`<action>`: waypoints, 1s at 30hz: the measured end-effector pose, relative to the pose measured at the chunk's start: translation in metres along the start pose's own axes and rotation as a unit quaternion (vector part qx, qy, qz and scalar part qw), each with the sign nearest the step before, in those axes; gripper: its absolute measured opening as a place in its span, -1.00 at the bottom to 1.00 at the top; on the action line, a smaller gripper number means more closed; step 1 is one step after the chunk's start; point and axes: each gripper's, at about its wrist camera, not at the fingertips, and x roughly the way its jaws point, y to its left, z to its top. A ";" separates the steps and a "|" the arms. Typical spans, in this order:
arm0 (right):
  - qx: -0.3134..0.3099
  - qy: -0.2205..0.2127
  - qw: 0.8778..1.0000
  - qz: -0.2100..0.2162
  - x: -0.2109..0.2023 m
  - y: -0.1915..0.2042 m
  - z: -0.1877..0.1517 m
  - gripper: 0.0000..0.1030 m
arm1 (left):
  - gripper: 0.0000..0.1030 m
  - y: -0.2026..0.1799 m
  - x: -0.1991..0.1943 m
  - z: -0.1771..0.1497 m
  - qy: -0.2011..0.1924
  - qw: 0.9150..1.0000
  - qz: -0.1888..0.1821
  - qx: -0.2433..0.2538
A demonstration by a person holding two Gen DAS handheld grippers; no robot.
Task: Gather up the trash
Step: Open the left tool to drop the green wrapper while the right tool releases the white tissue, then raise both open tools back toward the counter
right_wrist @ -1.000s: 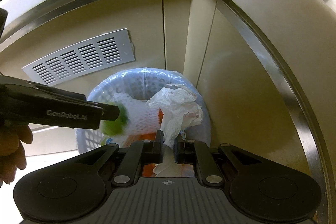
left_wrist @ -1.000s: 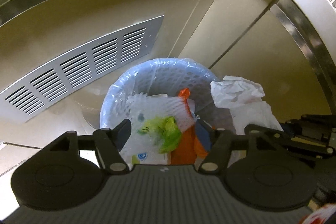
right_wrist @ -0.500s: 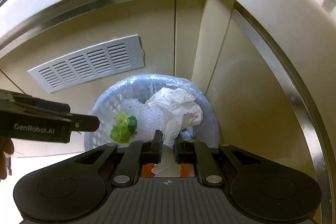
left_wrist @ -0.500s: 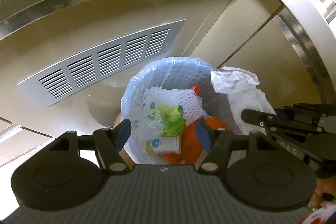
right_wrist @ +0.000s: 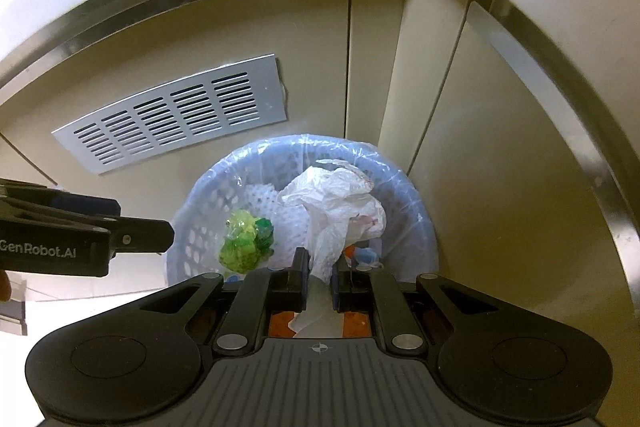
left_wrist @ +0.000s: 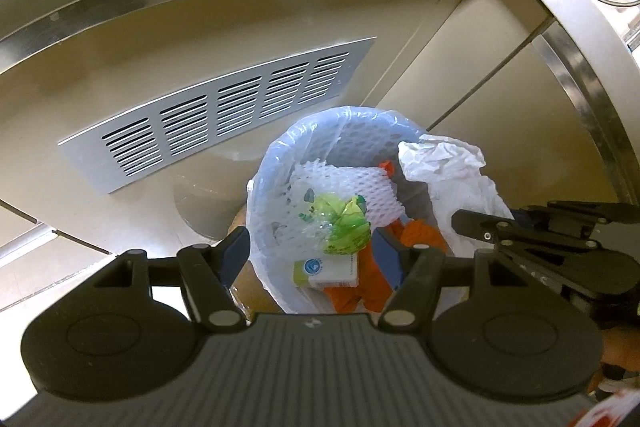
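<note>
Right wrist view, right tongs [right_wrist: 319, 277] clamped on white bag [right_wrist: 340, 211] over bin rim [right_wrist: 420, 195], left tongs [left_wrist: 314, 255] apart, empty.

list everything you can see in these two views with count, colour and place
mesh waste basket with clear liner: one, pale blue, on the floor in the cabinet corner
crumpled plastic bag: one, white, over the basket, pinched by the right gripper
crumpled plastic wrapper: one, green and clear, on top of the trash in the basket
foam fruit net: one, white, in the basket under the wrapper
small carton: one, white and pale green, in the basket
orange trash: count unclear, in the basket
slotted vent plate: one, silver, on the cabinet panel
left gripper: black, open, above the basket
right gripper: black, shut on the bag
</note>
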 end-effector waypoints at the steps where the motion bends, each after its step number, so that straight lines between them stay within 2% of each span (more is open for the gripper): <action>1: -0.001 0.005 1.000 0.001 0.003 0.000 0.000 -0.80 | 0.24 0.000 0.000 0.000 0.001 1.000 0.000 0.000; 2: 0.000 0.009 1.000 0.006 0.006 -0.001 0.000 -0.60 | 0.24 0.000 0.000 -0.001 0.001 1.000 0.001 0.000; 3: 0.005 0.009 1.000 0.006 0.008 -0.001 -0.001 0.05 | 0.24 0.002 0.000 -0.001 0.002 1.000 0.001 0.000; 4: 0.010 0.005 1.000 0.005 0.007 -0.004 -0.001 0.37 | 0.24 0.002 0.000 -0.002 0.003 1.000 0.002 -0.001; 5: 0.014 -0.003 1.000 0.006 0.005 -0.005 -0.002 0.55 | 0.24 0.003 -0.001 -0.003 0.003 1.000 0.003 -0.002; 20: 0.013 0.015 1.000 0.006 -0.002 -0.001 -0.014 0.55 | 0.24 0.003 -0.007 -0.002 0.001 1.000 -0.001 0.005; 26: 0.013 -0.001 1.000 0.006 -0.026 0.002 -0.008 0.55 | 0.24 -0.001 -0.019 0.003 -0.009 1.000 -0.011 0.017; 30: 0.013 -0.037 0.999 0.014 -0.057 0.006 0.003 0.55 | 0.24 -0.007 -0.036 0.011 -0.022 0.999 -0.023 0.034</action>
